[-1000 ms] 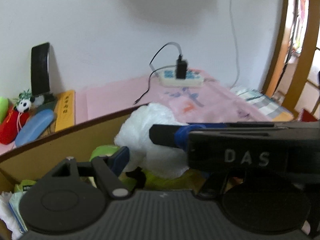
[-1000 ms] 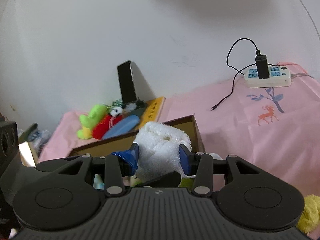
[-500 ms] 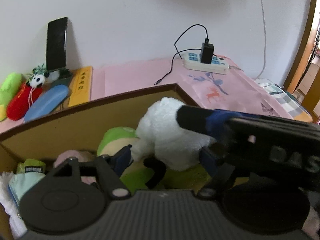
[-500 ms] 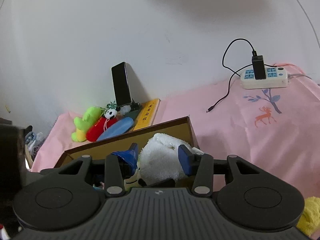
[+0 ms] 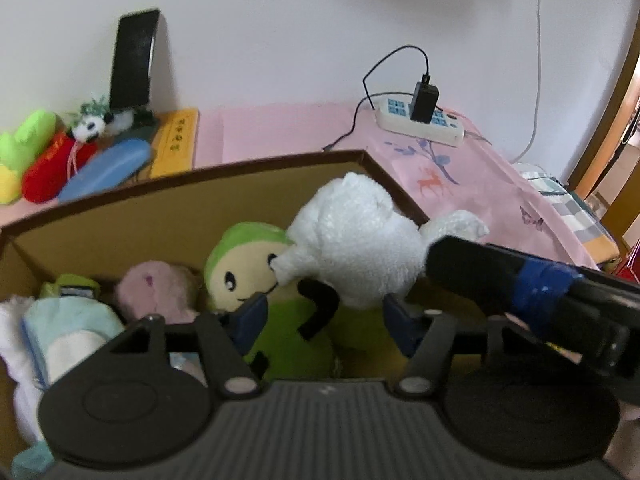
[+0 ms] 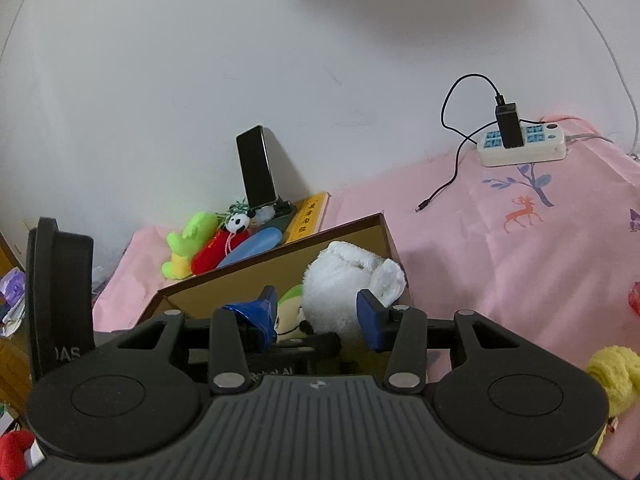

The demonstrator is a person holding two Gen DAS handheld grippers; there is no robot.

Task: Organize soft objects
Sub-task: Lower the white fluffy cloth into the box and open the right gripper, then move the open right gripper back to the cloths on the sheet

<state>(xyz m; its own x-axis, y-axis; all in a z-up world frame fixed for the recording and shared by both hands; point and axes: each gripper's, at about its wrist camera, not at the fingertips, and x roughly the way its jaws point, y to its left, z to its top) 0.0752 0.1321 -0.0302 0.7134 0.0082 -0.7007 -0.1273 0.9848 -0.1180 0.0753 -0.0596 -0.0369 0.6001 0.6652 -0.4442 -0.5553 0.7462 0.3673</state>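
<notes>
White plush [image 5: 352,236] lay in the box's [image 5: 120,220] right corner, beyond my closing left jaws and open right jaws, unheld.

You see white plush [image 5: 352,236] beside green-capped doll [image 5: 244,264], cream face; pink plush [image 5: 156,292] next. Box [image 5: 120,220]: tan walls, dark brown rim. Bedsheet [image 6: 500,248] pink, blue branch and orange deer print. Power strip [image 6: 524,146] white, blue sockets, black charger [image 6: 509,126]. Yellow plush [image 6: 616,376] at right edge.
</notes>
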